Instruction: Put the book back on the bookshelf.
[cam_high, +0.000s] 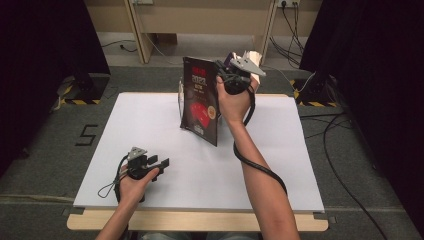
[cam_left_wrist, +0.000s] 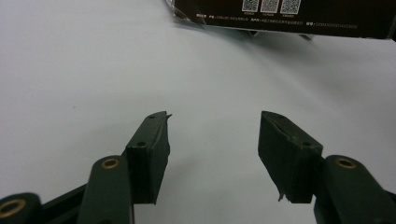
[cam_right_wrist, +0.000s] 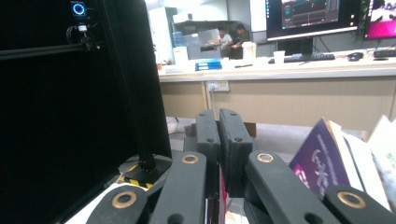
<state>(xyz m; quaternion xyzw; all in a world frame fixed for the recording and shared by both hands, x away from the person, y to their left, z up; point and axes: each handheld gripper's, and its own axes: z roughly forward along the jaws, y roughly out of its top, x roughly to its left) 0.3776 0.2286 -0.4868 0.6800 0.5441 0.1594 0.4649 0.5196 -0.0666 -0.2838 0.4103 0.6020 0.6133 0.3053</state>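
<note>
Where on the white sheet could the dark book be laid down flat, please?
The white sheet is bare along its right side and front middle, between the two forearms. Its left half is free too, beyond the idle left gripper. It is crowded at the far middle, where the right gripper holds the book by other books.

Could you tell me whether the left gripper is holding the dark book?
No, the left gripper rests open on the white table, while the right gripper holds the book upright.

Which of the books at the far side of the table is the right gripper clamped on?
The right gripper pinches the black book with the red cover picture, held upright; the purple book stands free beside it.
</note>
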